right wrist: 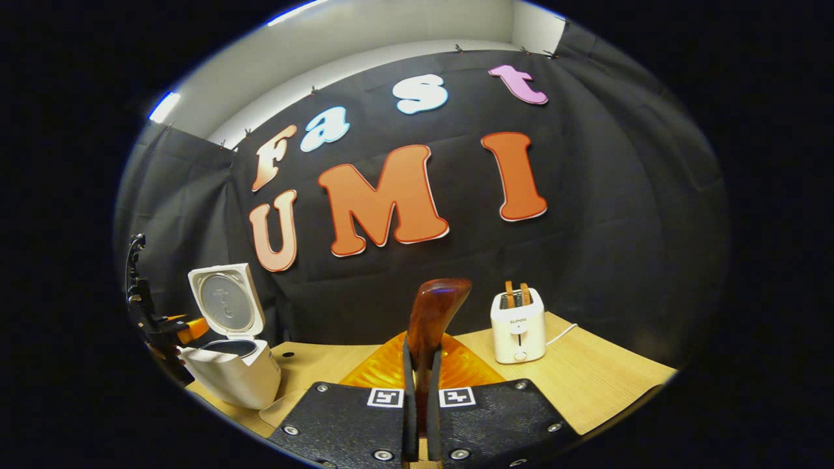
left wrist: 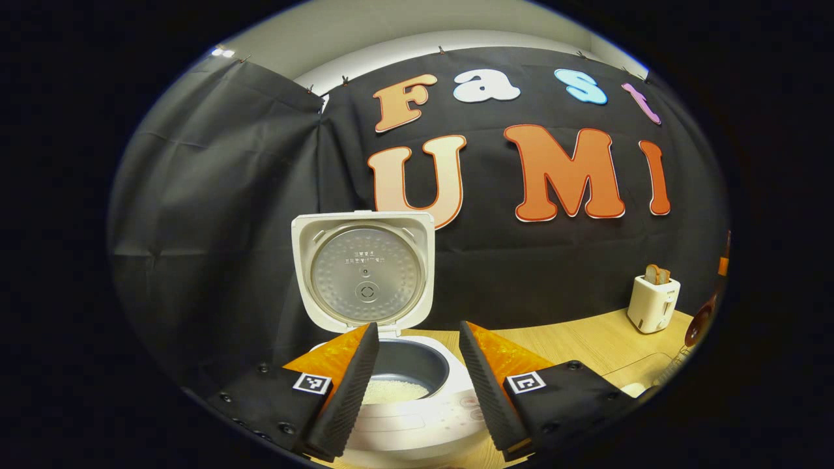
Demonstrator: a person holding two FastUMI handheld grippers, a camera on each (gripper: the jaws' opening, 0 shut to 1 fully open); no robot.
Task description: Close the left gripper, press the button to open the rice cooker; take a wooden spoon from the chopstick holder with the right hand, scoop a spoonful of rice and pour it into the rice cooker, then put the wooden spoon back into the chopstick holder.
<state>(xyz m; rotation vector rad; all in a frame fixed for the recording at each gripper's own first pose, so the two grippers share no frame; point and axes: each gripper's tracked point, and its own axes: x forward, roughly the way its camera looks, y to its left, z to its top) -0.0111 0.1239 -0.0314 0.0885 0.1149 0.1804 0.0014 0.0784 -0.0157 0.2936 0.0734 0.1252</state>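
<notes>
The rice cooker (left wrist: pixel 397 391) stands with its lid (left wrist: pixel 363 270) up and white rice lying in the inner pot (left wrist: pixel 407 374), just ahead of the left gripper (left wrist: pixel 417 381), whose 2 fingers are spread apart and grasp nothing. The right gripper (right wrist: pixel 421 391) is clenched on the wooden spoon (right wrist: pixel 433 319), bowl pointing up between its fingers. A toaster (right wrist: pixel 518 326) sits beyond and to the right of that gripper. So the opening looks done and rice is already in the pot; I judge only returning the spoon to the chopstick holder remains, though I cannot tell whether the bowl is empty.
</notes>
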